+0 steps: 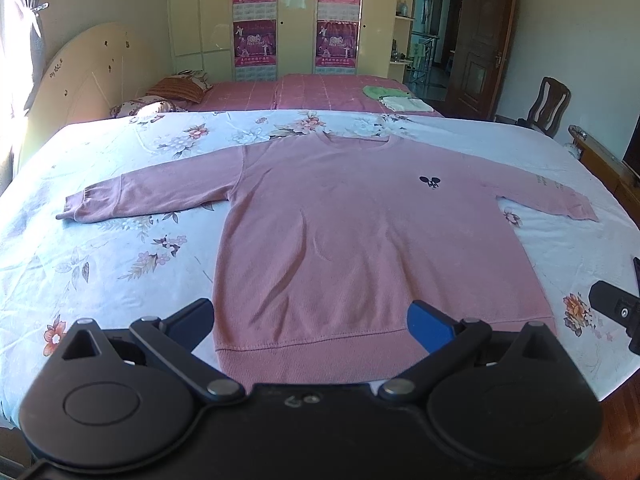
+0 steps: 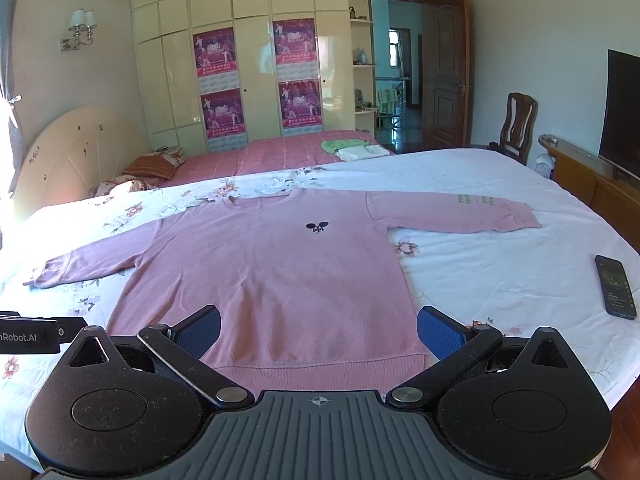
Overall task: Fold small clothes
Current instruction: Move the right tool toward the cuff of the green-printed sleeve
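A pink long-sleeved sweatshirt (image 1: pixel 360 232) (image 2: pixel 268 276) lies flat and face up on the floral bedsheet (image 1: pixel 132 256) (image 2: pixel 480 280), both sleeves spread out sideways, hem toward me. A small dark logo (image 1: pixel 430 181) (image 2: pixel 317 227) marks its chest. My left gripper (image 1: pixel 312 320) hovers open over the hem, its fingers wide apart with nothing between them. My right gripper (image 2: pixel 318 330) is likewise open above the hem, holding nothing. Each gripper's body shows at the edge of the other's view: the right one (image 1: pixel 618 312), the left one (image 2: pixel 32 332).
A black phone (image 2: pixel 615 287) lies on the sheet to the right of the sweatshirt. Folded green and white clothes (image 2: pixel 354 148) (image 1: pixel 394 98) sit on the pink bed behind. A wooden chair (image 2: pixel 518 126), TV cabinet (image 2: pixel 588 176) and wardrobe (image 2: pixel 256 80) line the room.
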The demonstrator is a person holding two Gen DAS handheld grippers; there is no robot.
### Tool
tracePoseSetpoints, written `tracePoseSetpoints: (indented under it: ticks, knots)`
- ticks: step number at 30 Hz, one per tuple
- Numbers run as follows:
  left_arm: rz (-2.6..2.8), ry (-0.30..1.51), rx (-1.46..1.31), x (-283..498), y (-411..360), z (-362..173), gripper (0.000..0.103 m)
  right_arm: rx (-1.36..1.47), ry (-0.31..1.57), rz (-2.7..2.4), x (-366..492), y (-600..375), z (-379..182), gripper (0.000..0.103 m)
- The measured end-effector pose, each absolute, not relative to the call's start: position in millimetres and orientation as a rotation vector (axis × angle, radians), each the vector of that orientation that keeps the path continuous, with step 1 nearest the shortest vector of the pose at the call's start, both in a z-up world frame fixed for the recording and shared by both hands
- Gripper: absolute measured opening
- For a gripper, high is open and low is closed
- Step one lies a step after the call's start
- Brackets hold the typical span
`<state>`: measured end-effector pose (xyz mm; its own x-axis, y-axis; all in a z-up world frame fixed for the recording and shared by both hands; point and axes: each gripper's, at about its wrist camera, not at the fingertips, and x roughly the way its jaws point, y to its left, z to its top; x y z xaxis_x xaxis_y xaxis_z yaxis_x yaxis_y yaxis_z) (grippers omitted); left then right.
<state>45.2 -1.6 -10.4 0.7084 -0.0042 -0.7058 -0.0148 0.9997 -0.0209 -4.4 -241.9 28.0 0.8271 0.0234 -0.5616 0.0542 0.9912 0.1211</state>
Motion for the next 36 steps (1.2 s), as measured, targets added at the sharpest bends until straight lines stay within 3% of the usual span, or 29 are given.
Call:
tracePoseSetpoints:
  ticks: [13,36]
  knots:
    - [-0.019,0.782,-0.023,99.6,-4.8,-18.2,0.103,0.161,0.536,-0.026,39.3,-265.6,25.2,0.103]
    - [0.033,0.827,-0.009,258.9,-52.3,-55.5,0.103,0.182,0.598,-0.061,212.8,-344.8,-15.5,0.102]
